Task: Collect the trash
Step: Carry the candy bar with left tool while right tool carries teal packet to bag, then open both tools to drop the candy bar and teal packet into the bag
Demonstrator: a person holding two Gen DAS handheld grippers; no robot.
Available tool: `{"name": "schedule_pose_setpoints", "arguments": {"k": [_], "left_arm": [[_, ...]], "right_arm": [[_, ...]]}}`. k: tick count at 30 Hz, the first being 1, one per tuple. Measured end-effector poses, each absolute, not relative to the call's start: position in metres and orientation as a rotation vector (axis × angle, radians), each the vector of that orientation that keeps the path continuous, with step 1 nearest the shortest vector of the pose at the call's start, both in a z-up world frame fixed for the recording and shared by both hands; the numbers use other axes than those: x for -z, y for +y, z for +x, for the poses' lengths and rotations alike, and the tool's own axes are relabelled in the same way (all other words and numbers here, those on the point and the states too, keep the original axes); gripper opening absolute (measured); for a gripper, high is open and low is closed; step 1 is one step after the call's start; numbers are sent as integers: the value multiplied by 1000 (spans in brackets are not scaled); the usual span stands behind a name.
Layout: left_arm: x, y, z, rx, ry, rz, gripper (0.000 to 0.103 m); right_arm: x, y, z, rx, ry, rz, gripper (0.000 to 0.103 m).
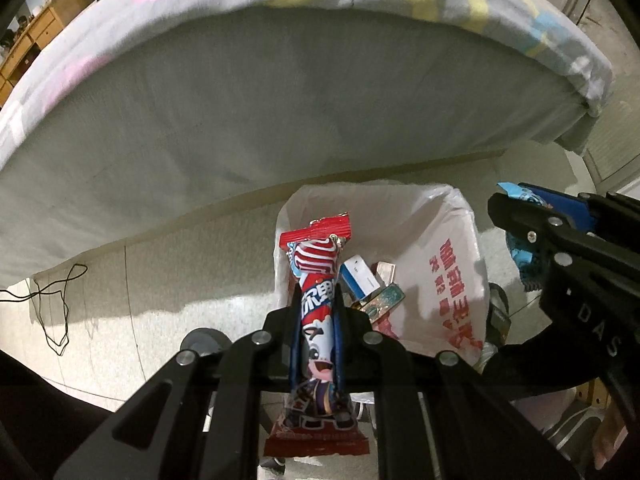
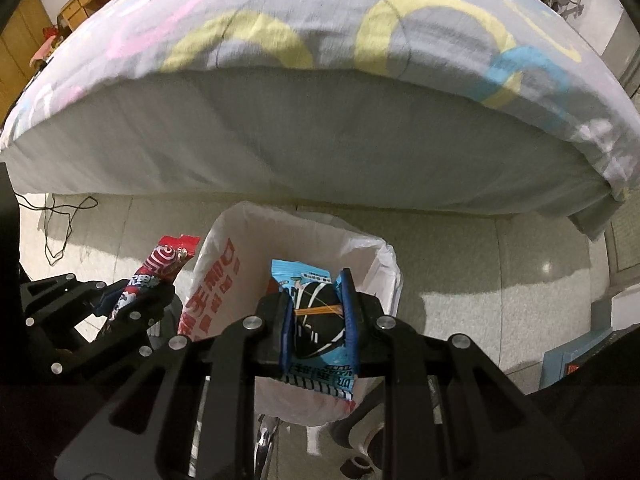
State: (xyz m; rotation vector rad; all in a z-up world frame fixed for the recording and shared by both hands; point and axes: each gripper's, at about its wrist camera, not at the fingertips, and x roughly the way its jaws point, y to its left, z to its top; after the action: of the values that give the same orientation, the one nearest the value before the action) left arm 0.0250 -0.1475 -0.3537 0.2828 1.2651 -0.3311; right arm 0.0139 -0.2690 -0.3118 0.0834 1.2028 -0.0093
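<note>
My left gripper (image 1: 317, 300) is shut on a red snack wrapper (image 1: 318, 276) with a cartoon figure, held upright over the near rim of a bin lined with a white plastic bag (image 1: 436, 240). My right gripper (image 2: 318, 300) is shut on a light blue and black snack packet (image 2: 312, 308), held over the same lined bin (image 2: 224, 280). The bin holds several small boxes and wrappers (image 1: 368, 284). The right gripper also shows in the left wrist view (image 1: 520, 216), and the left gripper with the red wrapper (image 2: 160, 268) shows in the right wrist view.
A bed with a grey side and a patterned sheet (image 2: 320, 80) stands just behind the bin. A black cable (image 1: 56, 304) lies on the tiled floor at left. A wooden desk (image 1: 36, 36) is far left. A blue-grey box (image 2: 576, 356) sits at right.
</note>
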Motion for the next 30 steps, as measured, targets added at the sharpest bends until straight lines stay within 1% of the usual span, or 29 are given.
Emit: {"name": "schedule_pose_setpoints", "arguments": {"k": [15,30], "left_arm": [[373,-148,30,329,1328,278,13],[389,-148,32,347,1382,259,14]], "right_arm": [[333,-259,24,5,1249,55,20],[346,-268,28,24,1294,111,22]]}}
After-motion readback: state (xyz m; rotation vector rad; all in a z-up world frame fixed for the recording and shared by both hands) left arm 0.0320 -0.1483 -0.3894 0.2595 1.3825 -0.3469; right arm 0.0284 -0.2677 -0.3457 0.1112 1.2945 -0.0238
